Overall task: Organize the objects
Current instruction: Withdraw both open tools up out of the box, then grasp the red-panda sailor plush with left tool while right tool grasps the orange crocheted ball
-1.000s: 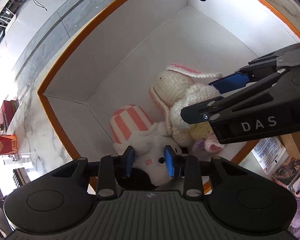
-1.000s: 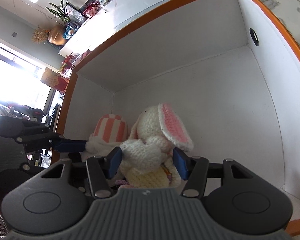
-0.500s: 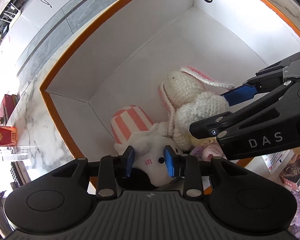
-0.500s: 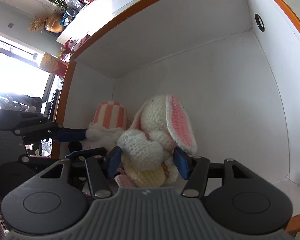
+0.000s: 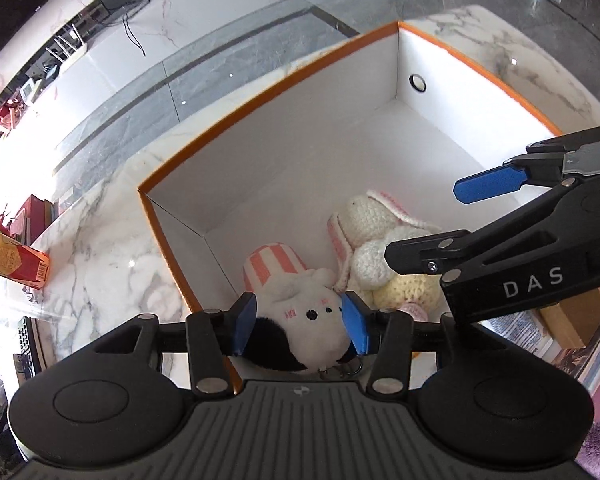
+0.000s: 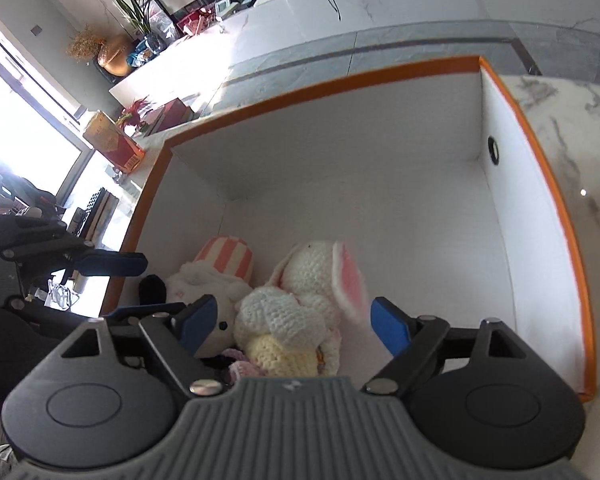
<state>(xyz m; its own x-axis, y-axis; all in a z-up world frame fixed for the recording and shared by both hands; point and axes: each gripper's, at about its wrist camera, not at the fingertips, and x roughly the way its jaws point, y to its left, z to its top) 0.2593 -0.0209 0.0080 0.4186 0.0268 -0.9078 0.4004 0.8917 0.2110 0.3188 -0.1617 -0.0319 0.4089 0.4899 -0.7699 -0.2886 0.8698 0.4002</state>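
A white box with an orange rim (image 5: 260,92) (image 6: 340,76) holds two toys in its near left corner. A white plush with a pink-striped cap and black patch (image 5: 300,316) (image 6: 204,280) lies there. A crocheted cream bunny with pink ears (image 5: 380,240) (image 6: 308,292) lies beside it. My left gripper (image 5: 300,320) is open, its blue pads either side of the plush, above it. My right gripper (image 6: 292,322) is open wide above the bunny and shows in the left wrist view (image 5: 440,224).
The box stands on a white marble counter (image 5: 100,248) (image 6: 580,128). A red and yellow carton (image 5: 12,260) (image 6: 112,142) lies to the left of the box. Books and papers (image 5: 540,336) lie at the near right. The box's far and right parts hold nothing.
Both grippers have risen and drawn back from the box, so more of its rim and the counter shows. The right gripper has opened wider. Both toys stay in the box.
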